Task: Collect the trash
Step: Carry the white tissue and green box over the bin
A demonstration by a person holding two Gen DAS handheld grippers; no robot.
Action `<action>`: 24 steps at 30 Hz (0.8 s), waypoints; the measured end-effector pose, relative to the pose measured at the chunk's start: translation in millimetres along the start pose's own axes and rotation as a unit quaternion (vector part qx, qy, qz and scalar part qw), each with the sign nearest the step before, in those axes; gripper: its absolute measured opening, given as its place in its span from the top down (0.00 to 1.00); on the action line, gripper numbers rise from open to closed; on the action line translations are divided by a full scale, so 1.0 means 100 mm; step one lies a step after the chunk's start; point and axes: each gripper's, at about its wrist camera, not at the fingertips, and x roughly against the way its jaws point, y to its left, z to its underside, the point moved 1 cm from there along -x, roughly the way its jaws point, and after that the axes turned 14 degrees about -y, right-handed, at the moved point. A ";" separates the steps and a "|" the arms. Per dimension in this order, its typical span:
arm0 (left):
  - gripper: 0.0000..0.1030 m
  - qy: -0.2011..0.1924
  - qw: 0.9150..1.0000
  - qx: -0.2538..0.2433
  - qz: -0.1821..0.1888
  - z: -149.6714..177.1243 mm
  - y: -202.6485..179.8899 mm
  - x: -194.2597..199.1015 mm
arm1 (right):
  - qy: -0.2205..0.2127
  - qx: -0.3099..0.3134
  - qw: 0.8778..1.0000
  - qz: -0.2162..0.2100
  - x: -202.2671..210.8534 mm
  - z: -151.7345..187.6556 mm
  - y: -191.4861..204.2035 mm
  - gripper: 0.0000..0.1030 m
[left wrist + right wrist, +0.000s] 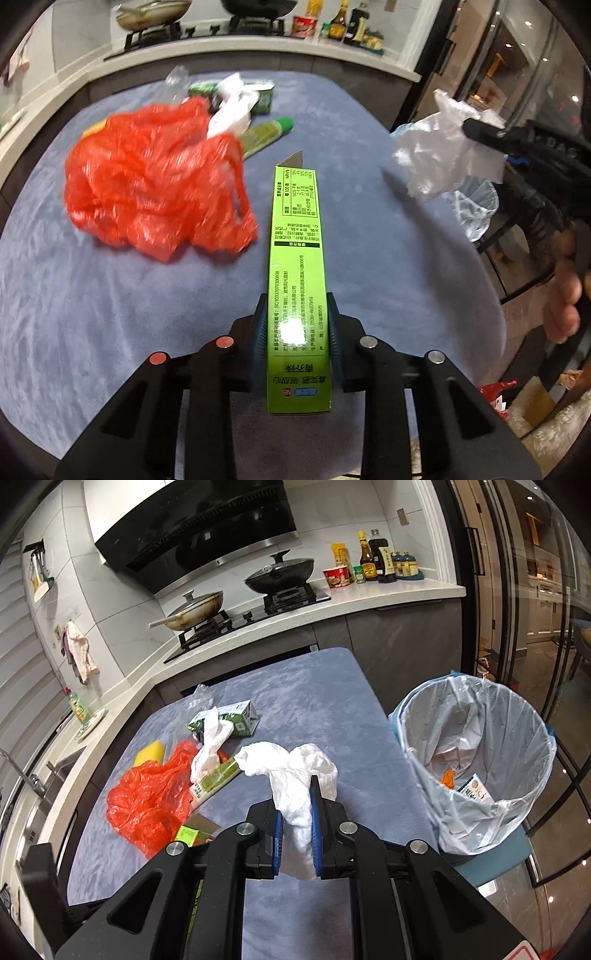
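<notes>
your left gripper point(297, 325) squeezes the long green box point(297, 280). your right gripper point(297, 830) pinches a white tissue point(295, 775) over the table point(332, 701). the bin point(476, 775) holds a little trash. the red bag point(147, 797), carton point(229, 720) and tube point(216, 777) are left.

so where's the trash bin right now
In the right wrist view the trash bin, lined with a clear bag, stands off the table's right edge, on a blue seat, right of the white tissue held in the right gripper.

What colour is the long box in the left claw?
Bright green box with dark print, best seen from the left wrist.
</notes>
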 end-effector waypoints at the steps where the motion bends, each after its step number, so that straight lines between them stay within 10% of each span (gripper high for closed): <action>1: 0.73 -0.004 1.000 -0.001 0.005 -0.03 -0.03 0.02 | -0.004 -0.001 1.000 0.002 0.02 -0.03 -0.03 0.89; 11: 0.73 -0.033 0.995 -0.036 0.090 -0.67 -0.69 -0.15 | -0.054 -0.024 0.996 0.072 0.17 -0.37 -0.68 0.89; 24: 0.73 -0.012 0.983 -0.081 0.162 -1.32 -1.93 -1.41 | -0.044 -0.060 0.985 0.156 -0.24 -0.57 -1.73 0.88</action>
